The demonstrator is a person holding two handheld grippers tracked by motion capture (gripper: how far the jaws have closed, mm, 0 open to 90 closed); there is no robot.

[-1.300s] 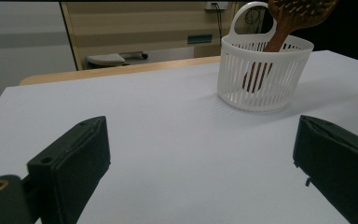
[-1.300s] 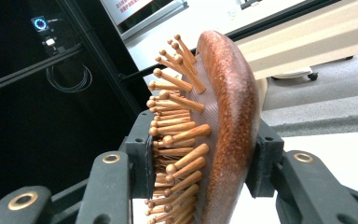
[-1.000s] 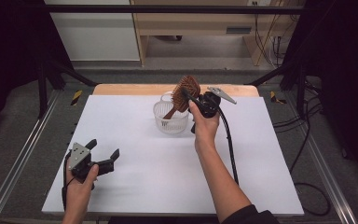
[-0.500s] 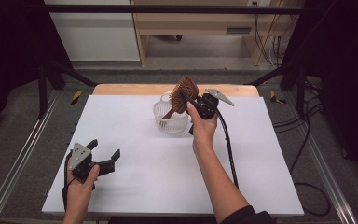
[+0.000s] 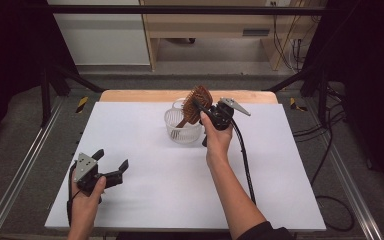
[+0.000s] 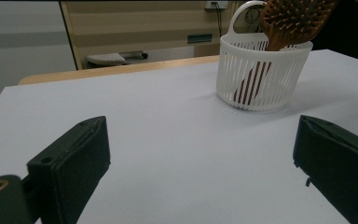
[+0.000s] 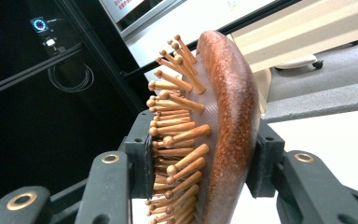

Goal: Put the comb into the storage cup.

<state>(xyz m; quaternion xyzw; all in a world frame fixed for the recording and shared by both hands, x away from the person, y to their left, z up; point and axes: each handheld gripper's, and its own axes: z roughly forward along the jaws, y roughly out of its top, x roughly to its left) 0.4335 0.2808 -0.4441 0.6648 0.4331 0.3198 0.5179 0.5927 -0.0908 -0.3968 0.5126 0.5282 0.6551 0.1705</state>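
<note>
Hand-held gripper, right (image 5: 205,109): upper centre, clamped on the hairbrush head
Hand-held gripper, left (image 5: 111,165): lower left, jaws spread, nothing between
Desk (image 5: 145,130): white sheet
Basket (image 5: 182,125): white, centre, upright
Hairbrush (image 5: 196,104): wooden, tilted, handle inside basket

One wooden hairbrush (image 5: 196,104), one white slatted basket (image 5: 182,126), one desk (image 5: 150,190), and two hand-held grippers: left hand-held gripper (image 5: 111,166), right hand-held gripper (image 5: 203,109)
</note>
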